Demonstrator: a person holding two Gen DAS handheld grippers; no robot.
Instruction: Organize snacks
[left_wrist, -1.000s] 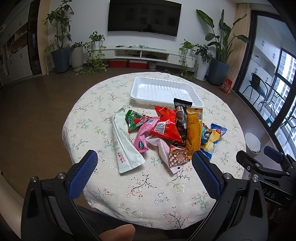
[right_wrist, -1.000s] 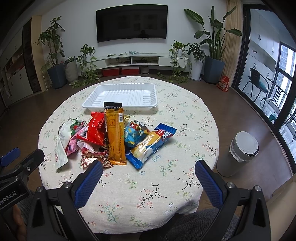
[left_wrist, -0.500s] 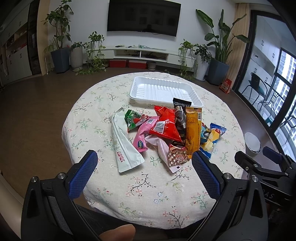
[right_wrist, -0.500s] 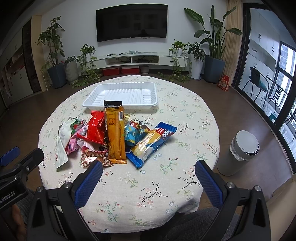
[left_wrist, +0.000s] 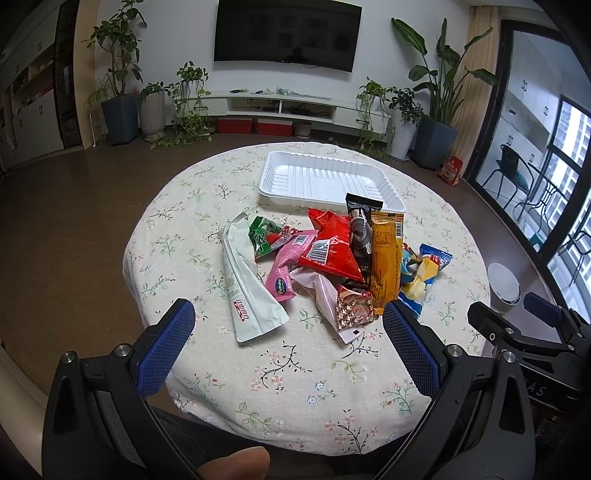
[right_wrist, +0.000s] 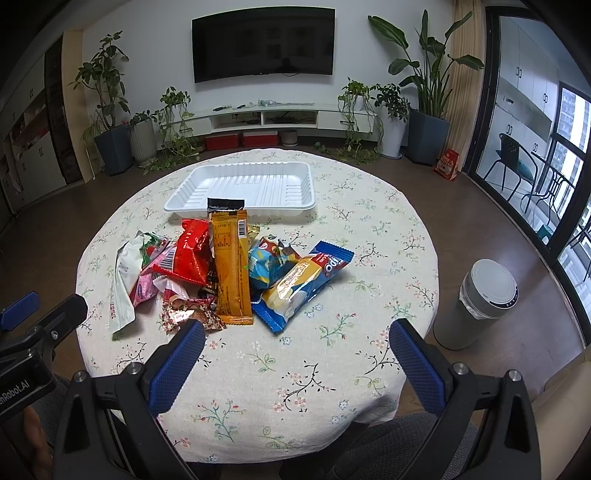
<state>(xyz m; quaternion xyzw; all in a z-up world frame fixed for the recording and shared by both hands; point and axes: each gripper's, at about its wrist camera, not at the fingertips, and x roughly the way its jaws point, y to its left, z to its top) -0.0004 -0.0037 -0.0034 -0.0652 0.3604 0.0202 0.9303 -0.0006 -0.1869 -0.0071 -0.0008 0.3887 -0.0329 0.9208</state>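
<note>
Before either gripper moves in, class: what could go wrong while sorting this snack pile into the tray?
1. The orange packet lies over other wrappers, so pinching it may drag neighbours.
2. The blue packet could slide on the tablecloth.
3. The black packet leans on the white tray; lifting it may nudge the tray.

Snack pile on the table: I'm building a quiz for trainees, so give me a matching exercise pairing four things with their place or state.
1. white tray
2. orange bar
3. white pouch
4. blue-and-yellow packet

a. left edge of the pile
b. right edge of the pile
c. empty, beyond the pile
d. lengthwise across the pile's middle

Pairs: 1-c, 2-d, 3-a, 4-b
</note>
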